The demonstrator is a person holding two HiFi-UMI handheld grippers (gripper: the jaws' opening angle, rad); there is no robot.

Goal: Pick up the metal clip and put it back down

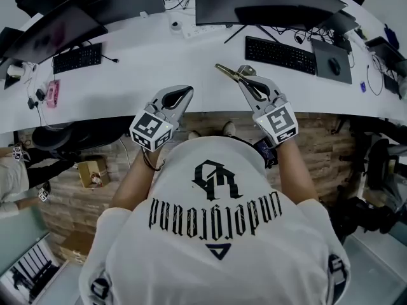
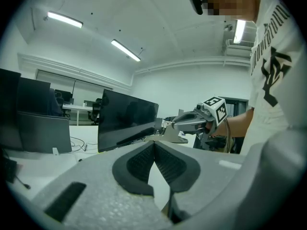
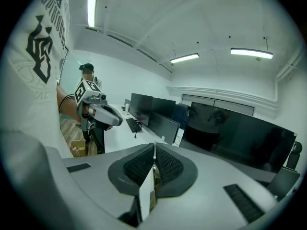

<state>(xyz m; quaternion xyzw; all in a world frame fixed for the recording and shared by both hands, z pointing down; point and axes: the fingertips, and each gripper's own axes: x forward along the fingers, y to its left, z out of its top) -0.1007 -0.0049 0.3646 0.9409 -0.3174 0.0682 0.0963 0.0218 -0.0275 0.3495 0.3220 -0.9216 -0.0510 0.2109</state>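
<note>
Right gripper (image 1: pixel 245 74) is clamped on the metal clip (image 1: pixel 227 72). The clip is pinched between its pads and pokes out past the tips, on the side toward the left gripper (image 1: pixel 183 96), held in the air over the white desk (image 1: pixel 159 62). The left gripper's jaws are pressed together with nothing between them; it is raised beside the right one. A black keyboard (image 1: pixel 280 54) lies ahead of the right gripper's tips, with a monitor (image 1: pixel 267 2) beyond it.
</note>
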